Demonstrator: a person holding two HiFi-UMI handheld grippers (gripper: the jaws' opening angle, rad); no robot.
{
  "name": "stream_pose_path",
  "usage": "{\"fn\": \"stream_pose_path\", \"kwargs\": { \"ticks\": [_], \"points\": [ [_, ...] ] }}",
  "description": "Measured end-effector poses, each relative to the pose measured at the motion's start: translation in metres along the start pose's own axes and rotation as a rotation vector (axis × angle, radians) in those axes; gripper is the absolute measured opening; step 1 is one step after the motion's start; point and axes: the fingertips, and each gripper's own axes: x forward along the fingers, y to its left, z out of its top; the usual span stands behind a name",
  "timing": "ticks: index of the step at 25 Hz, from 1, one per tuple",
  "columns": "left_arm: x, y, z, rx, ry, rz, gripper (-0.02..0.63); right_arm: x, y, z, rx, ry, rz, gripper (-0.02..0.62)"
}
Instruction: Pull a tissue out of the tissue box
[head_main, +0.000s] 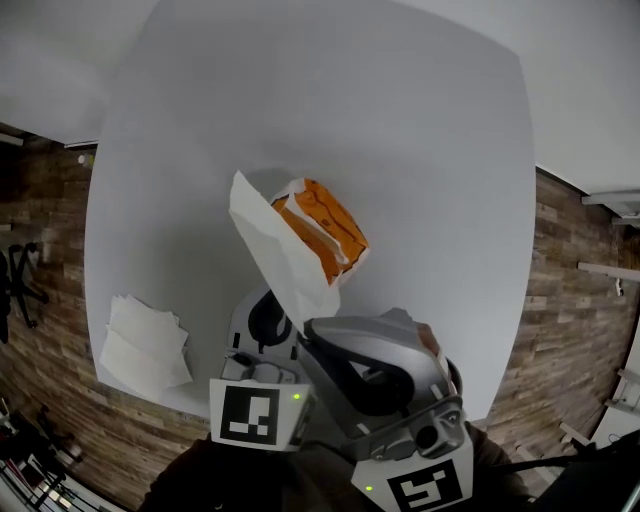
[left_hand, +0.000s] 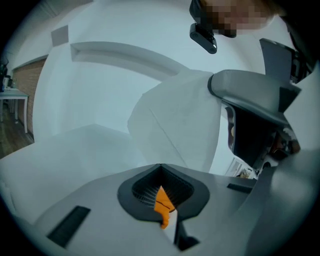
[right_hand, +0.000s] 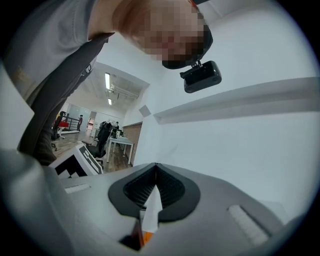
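Your left gripper (left_hand: 161, 192) is clamped tight on an edge of the orange tissue pack (head_main: 322, 228), over the middle of the white table (head_main: 400, 120). Your right gripper (right_hand: 152, 197) has its jaws pinched shut on a white tissue (head_main: 278, 250), which stretches from the pack's opening. A loose pile of tissues (head_main: 145, 345) lies near the table's left edge.

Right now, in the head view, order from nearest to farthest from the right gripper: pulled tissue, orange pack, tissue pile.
1. pulled tissue, pinched by the right gripper.
2. orange pack, centre, just beyond.
3. tissue pile, far left.
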Motion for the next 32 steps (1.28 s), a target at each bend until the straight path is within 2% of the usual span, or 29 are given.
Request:
{"fn": "stream_pose_path", "kwargs": {
  "ticks": [6, 10, 17, 24, 32],
  "points": [
    [-0.054, 0.002, 0.021, 0.032, -0.087, 0.066, 0.000, -0.007, 0.019, 0.024, -0.020, -0.037, 0.028, 0.003],
    [-0.092, 0.015, 0.028, 0.011, -0.135, 0.129, 0.000, -0.006, 0.037, 0.032, -0.029, -0.049, 0.048, 0.003],
    [-0.180, 0.070, 0.031, 0.005, -0.191, 0.230, 0.000, 0.032, 0.086, 0.032, -0.066, -0.039, 0.053, 0.003],
    [-0.280, 0.145, 0.021, 0.015, -0.199, 0.285, 0.000, 0.092, 0.180, -0.001, -0.038, 0.009, 0.052, 0.003],
    [-0.380, 0.209, 0.025, 0.038, -0.232, 0.376, 0.000, 0.149, 0.312, -0.059, 0.002, 0.170, 0.186, 0.003]
  ]
}}
